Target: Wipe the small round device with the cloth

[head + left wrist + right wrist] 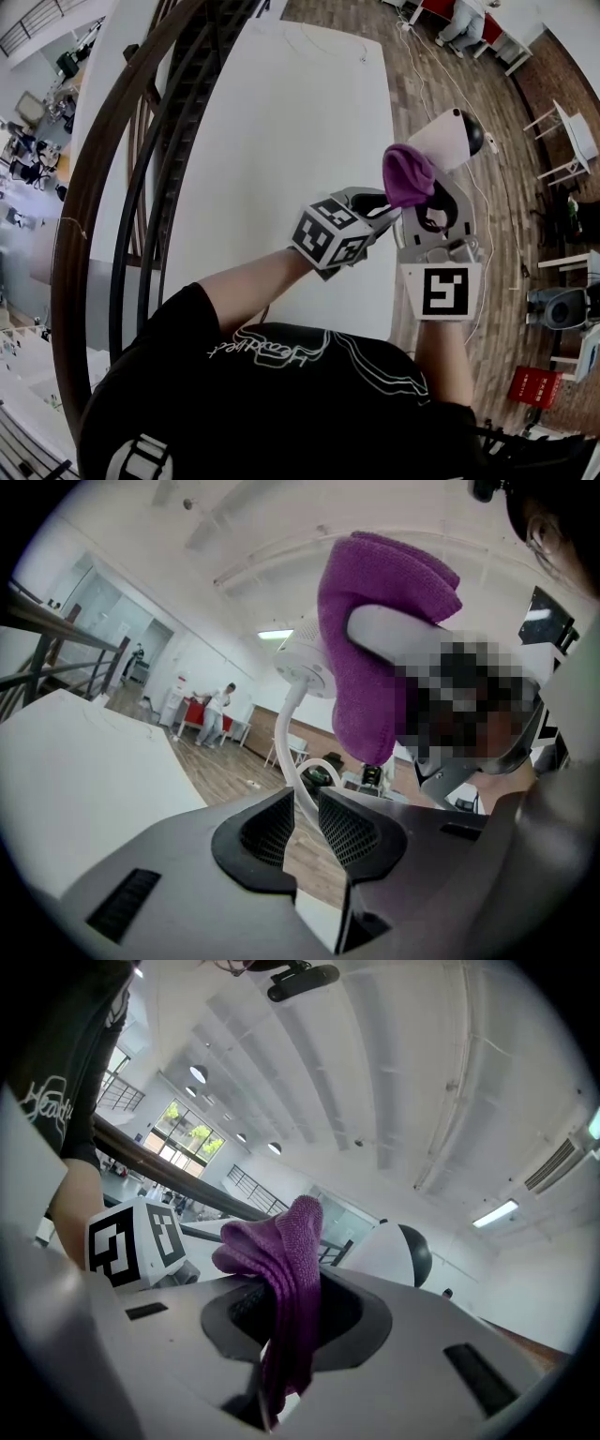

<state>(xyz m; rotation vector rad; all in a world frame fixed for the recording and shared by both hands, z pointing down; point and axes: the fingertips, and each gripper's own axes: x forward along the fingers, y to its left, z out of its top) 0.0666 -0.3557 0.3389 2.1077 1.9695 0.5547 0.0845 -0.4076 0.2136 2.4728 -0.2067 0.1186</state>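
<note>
The small round device [450, 139], white with a black face, is held up in the air over the table's right edge. A white cable [292, 724] runs down from its base [305, 658] and passes between the pads of my left gripper [307, 822], which is shut on it. My right gripper [281, 1326] is shut on a purple cloth [286, 1269]. The cloth's bunched end [408, 175] rises above the jaws and lies close beside the device [394, 1252]; whether it touches I cannot tell. In the head view my left gripper [389, 214] sits just left of my right gripper [422, 192].
A long white table [281, 141] stretches away below the grippers. A dark curved railing [122, 187] runs along its left side. Wooden floor with loose cables lies to the right, with white tables and a red box [534, 384] further off.
</note>
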